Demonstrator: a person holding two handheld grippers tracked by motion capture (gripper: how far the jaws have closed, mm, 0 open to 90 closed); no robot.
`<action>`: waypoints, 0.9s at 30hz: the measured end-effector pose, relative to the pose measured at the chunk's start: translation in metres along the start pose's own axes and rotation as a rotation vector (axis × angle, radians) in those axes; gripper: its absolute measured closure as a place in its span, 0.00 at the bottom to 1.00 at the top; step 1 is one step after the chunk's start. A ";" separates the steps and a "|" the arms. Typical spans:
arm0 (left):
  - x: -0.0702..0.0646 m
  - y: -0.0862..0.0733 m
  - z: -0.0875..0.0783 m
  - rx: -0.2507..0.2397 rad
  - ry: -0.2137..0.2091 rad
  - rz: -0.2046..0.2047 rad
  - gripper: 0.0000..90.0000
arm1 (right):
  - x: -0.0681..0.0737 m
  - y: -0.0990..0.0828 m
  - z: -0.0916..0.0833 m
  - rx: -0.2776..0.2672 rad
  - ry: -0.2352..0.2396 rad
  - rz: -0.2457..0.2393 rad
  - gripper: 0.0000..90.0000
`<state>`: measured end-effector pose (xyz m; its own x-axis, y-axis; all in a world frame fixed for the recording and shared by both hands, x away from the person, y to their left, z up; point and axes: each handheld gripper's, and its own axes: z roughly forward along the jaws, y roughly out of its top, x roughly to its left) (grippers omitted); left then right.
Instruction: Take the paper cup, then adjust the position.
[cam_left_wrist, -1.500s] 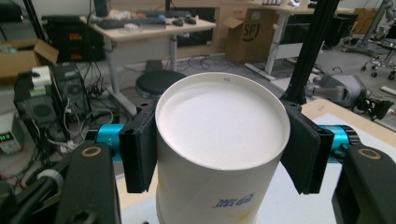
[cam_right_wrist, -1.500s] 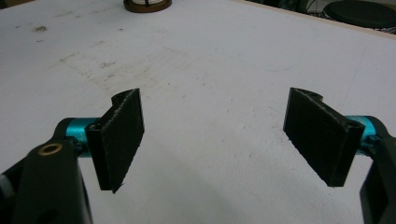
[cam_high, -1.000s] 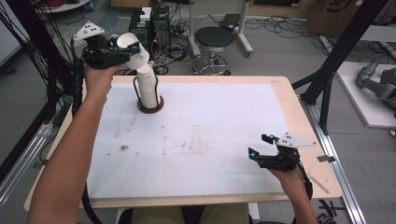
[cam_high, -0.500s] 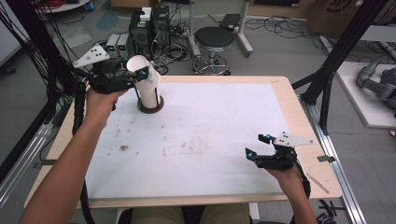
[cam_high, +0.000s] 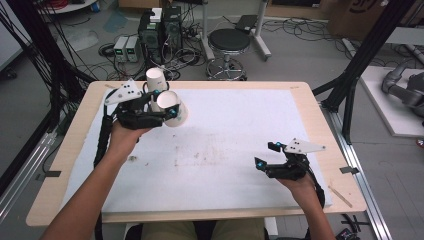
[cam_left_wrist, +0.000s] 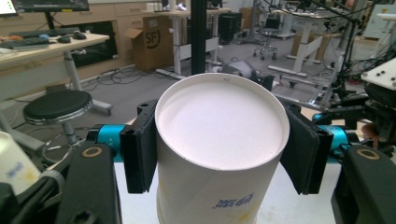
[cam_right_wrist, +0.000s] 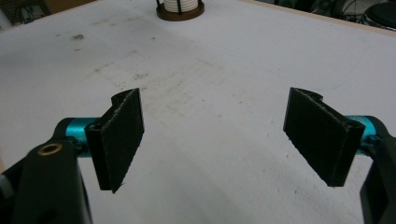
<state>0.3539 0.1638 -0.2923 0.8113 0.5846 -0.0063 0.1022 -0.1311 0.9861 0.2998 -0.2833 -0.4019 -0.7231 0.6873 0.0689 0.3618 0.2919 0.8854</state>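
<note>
My left gripper (cam_high: 165, 103) is shut on a white paper cup (cam_high: 177, 113), held tilted above the table's back left. In the left gripper view the cup (cam_left_wrist: 219, 135) stands between the two black jaws, its closed white end facing the camera and blue print on its side. Just behind it a stack of white cups (cam_high: 155, 80) stands upright; the same stack (cam_left_wrist: 13, 163) shows at that view's left edge. My right gripper (cam_high: 267, 159) rests low at the front right, open with nothing between its jaws (cam_right_wrist: 212, 135). The stack's brown ring base (cam_right_wrist: 180, 10) lies far ahead of it.
A white sheet (cam_high: 225, 150) with faint stains covers the wooden table (cam_high: 320, 125). Behind the table stand a black stool (cam_high: 229, 42), computer boxes (cam_high: 160, 30) and cables. A black frame leg (cam_high: 360, 65) rises at the right.
The left gripper has lifted the top cup off the stack and carried it to the right and nearer, tilting it over. The right gripper has barely moved.
</note>
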 end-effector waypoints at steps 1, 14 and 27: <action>-0.002 -0.002 0.001 0.005 -0.003 0.003 0.41 | 0.001 0.001 0.000 -0.001 0.003 -0.007 0.23; -0.011 -0.013 0.007 0.015 -0.051 -0.002 0.40 | 0.004 0.007 0.001 -0.011 0.031 -0.016 0.23; -0.028 -0.032 0.016 0.056 -0.137 0.007 0.40 | 0.013 0.023 0.018 0.001 0.153 -0.040 0.22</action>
<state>0.3368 0.1390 -0.3264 0.8829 0.4689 -0.0259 0.1252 -0.1819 0.9753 0.3093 -0.2561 -0.3888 -0.8178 0.5662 0.1031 0.3319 0.3177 0.8882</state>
